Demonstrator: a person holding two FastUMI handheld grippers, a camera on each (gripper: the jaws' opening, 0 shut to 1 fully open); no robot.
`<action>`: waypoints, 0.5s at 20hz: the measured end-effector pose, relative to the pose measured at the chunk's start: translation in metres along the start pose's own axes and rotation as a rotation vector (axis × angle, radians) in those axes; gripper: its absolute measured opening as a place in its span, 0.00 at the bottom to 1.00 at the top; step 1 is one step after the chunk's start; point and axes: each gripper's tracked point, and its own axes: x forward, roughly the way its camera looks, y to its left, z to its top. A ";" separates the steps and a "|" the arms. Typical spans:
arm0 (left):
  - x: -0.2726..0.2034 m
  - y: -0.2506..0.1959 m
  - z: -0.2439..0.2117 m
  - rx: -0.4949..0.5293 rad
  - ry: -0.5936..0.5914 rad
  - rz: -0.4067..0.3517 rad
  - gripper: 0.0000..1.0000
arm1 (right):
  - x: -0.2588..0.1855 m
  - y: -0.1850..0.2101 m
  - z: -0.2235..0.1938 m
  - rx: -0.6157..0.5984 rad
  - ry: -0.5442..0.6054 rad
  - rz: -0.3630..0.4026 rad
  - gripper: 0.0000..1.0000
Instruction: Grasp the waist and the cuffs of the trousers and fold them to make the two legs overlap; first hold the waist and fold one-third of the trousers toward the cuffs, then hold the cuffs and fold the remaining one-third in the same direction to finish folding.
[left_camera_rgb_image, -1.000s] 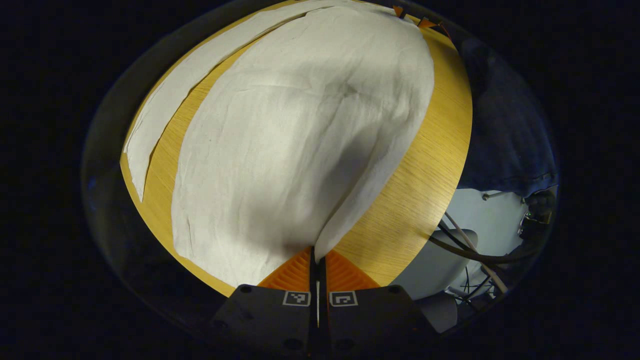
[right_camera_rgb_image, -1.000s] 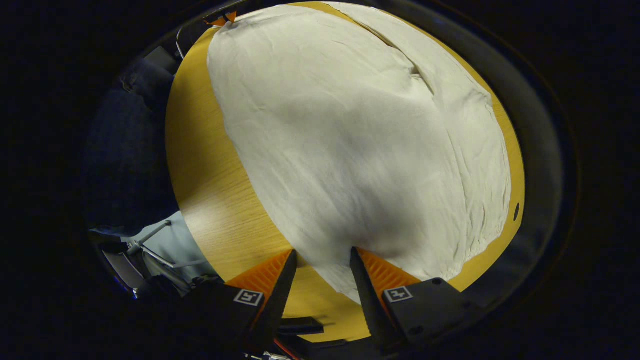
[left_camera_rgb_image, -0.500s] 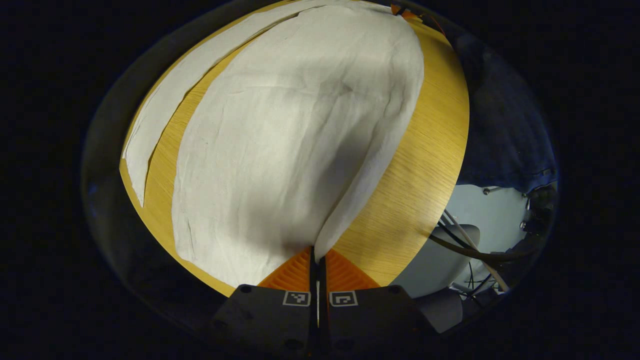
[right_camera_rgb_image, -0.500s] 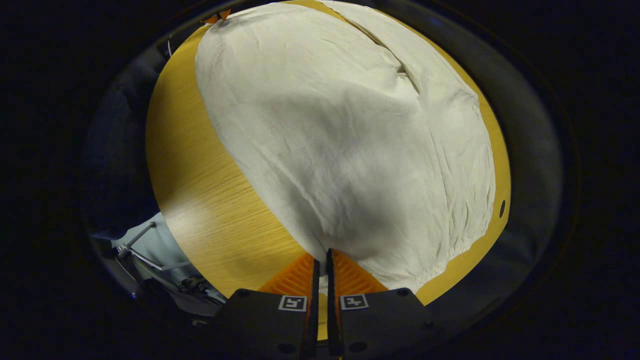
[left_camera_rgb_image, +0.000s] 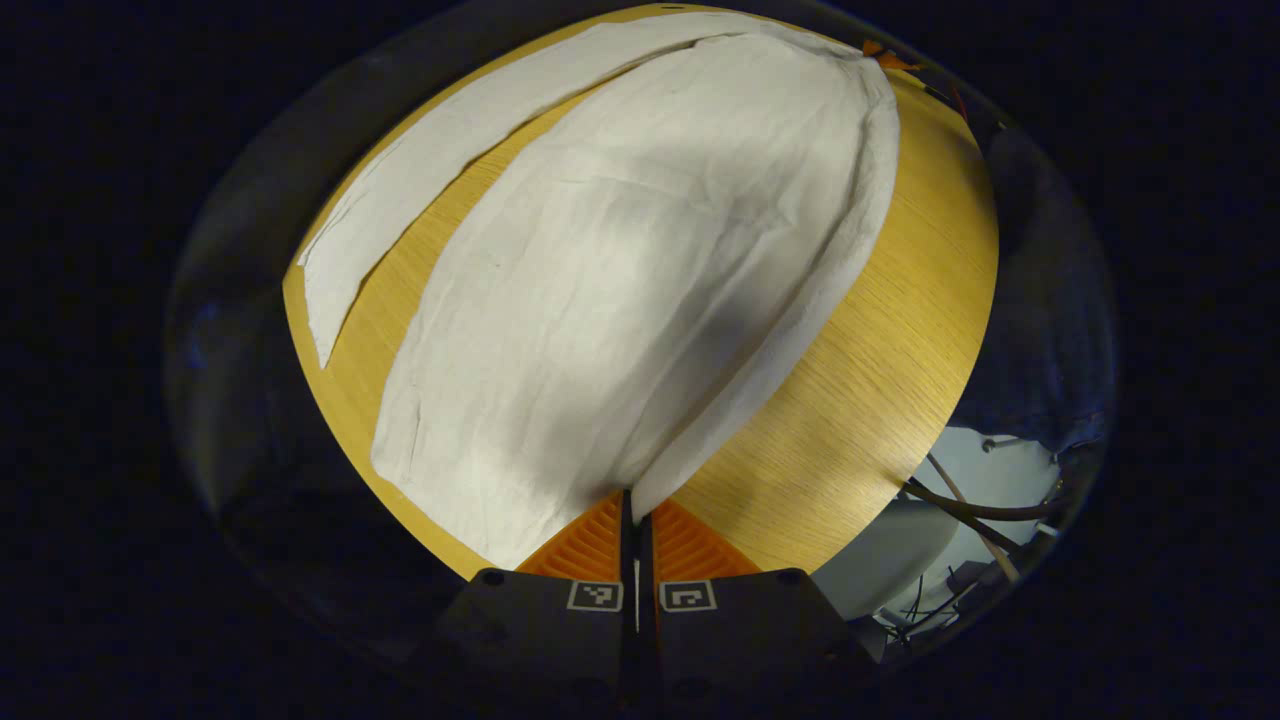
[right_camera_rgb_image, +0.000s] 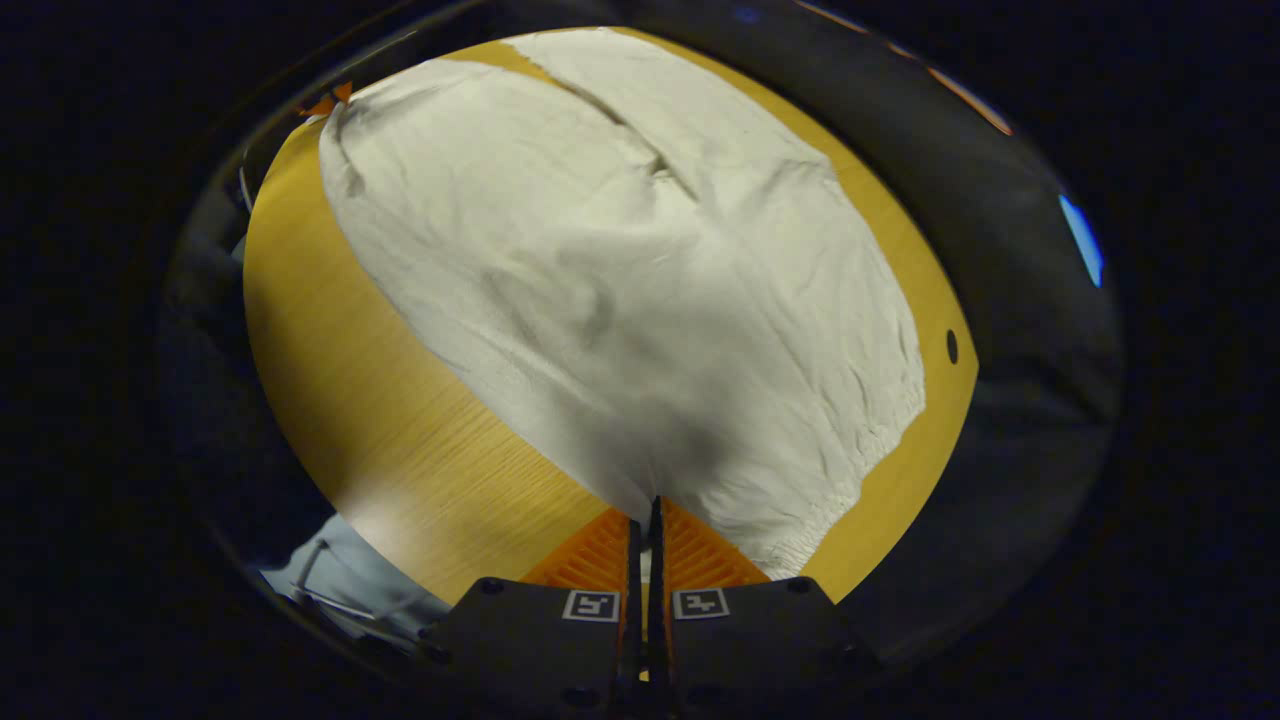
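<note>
White trousers (left_camera_rgb_image: 620, 300) lie spread on a wooden table (left_camera_rgb_image: 880, 350). My left gripper (left_camera_rgb_image: 632, 500) is shut on the cuff end of the near leg, whose edge rises off the table as a fold. The far leg (left_camera_rgb_image: 430, 180) lies flat, apart at the upper left. In the right gripper view my right gripper (right_camera_rgb_image: 645, 505) is shut on the near corner of the trousers (right_camera_rgb_image: 620, 300), beside the gathered waistband (right_camera_rgb_image: 870, 440). Each gripper shows small at the far end of the other's view: the right gripper (left_camera_rgb_image: 880, 55) and the left gripper (right_camera_rgb_image: 328, 100).
A person's dark clothing (left_camera_rgb_image: 1050, 330) stands past the table's near edge, with cables (left_camera_rgb_image: 960, 510) over a pale floor below. A small dark hole (right_camera_rgb_image: 951, 346) sits in the table (right_camera_rgb_image: 350, 400) beyond the waistband.
The right gripper went from open around the waist corner to shut on it. Both grippers have since risen and pulled back, lifting the near edge of the trousers.
</note>
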 end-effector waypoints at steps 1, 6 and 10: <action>-0.004 0.013 0.008 -0.032 -0.022 0.034 0.00 | -0.006 -0.010 0.006 0.063 -0.017 -0.024 0.05; -0.029 0.098 0.077 -0.112 -0.129 0.255 0.00 | -0.029 -0.060 0.055 0.248 -0.134 -0.137 0.00; -0.041 0.176 0.161 -0.123 -0.203 0.419 0.00 | -0.041 -0.114 0.105 0.373 -0.235 -0.255 0.00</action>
